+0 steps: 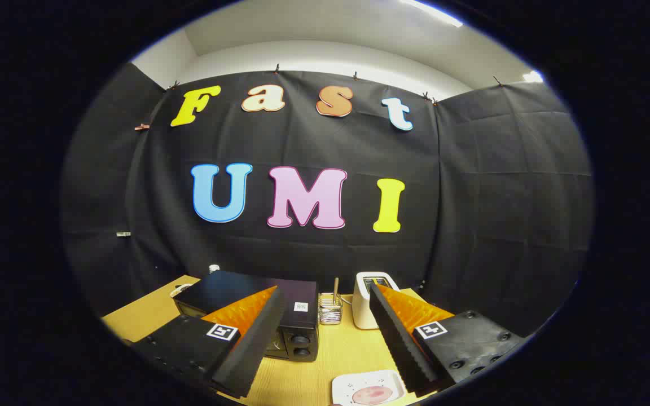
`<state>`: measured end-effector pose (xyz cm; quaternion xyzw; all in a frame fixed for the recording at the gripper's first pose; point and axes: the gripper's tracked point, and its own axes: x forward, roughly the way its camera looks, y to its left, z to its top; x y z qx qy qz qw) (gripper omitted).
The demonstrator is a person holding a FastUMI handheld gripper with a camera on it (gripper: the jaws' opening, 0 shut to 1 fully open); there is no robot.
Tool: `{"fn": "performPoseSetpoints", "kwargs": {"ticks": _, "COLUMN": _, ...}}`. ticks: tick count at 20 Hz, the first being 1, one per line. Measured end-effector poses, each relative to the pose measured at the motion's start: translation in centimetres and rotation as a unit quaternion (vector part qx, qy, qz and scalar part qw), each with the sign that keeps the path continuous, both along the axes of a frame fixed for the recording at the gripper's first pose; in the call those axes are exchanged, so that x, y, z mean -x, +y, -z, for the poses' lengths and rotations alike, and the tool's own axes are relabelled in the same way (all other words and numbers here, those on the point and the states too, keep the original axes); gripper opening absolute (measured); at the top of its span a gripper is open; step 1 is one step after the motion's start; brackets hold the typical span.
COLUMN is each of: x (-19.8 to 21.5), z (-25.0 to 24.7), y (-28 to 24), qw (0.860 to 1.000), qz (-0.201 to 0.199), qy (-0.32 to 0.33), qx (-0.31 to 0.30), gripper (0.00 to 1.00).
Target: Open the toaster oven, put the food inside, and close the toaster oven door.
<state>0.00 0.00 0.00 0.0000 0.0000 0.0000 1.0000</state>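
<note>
Your gripper (325, 316) is spread wide with nothing between its fingers; the left finger (251, 338) and right finger (398, 338) stand well apart over the wooden table (330, 352). Just ahead of the fingers, at about 6 o'clock and nearer the right one, you have a small white plate (347, 386) holding a round pinkish piece of food (371, 395) (what kind of food it is, you cannot tell from here). Beyond the left finger, at roughly 10 o'clock, sits the black toaster oven (297, 321), partly hidden by that finger, with two round knobs stacked on the front face toward you; whether its door is open or closed is not clear. Straight ahead at 12 o'clock, between the fingers, a clear ribbed glass holder (330, 312) carries a thin upright stick. Just right of it, at about 1 o'clock, stands a white pop-up toaster (365, 304), its lower part behind the right finger.
</note>
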Motion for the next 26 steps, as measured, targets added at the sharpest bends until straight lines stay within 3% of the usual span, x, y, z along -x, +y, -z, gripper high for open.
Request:
{"fn": "performPoseSetpoints", "kwargs": {"ticks": 14, "x": 1.4, "z": -0.1, "y": 0.7, "qw": 1.000, "qz": -0.012, "qy": 0.005, "qx": -0.009, "gripper": 0.98}}
{"fn": "performPoseSetpoints", "kwargs": {"ticks": 26, "x": -0.2, "z": 3.0, "y": 6.2, "qw": 0.997, "qz": -0.053, "qy": 0.050, "qx": -0.026, "gripper": 0.98}}
